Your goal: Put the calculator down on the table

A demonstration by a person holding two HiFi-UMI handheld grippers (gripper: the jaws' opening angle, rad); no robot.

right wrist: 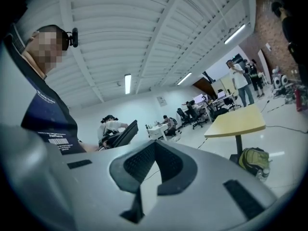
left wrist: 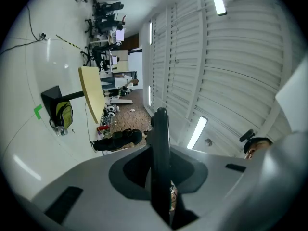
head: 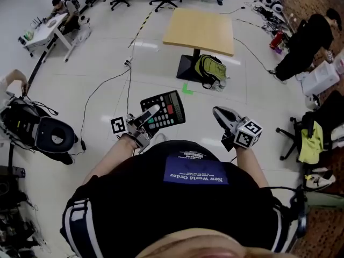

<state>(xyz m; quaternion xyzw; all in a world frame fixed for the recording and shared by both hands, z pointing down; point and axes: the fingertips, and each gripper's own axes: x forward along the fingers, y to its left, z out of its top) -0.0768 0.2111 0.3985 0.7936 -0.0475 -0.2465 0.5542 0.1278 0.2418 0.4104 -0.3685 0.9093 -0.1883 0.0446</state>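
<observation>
Head view: calculator [head: 170,109] clamped in left hand-held gripper [head: 155,110]; above floor.

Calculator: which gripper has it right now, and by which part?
The left gripper clamps the calculator by its edge nearest the person; the right gripper holds nothing.

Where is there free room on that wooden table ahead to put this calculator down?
The whole table top is bare, edge to edge, so the calculator in the left gripper can land anywhere on it. The crowding is on the floor: a green backpack lies by the table's foot, and cables run past its left and right sides.
</observation>
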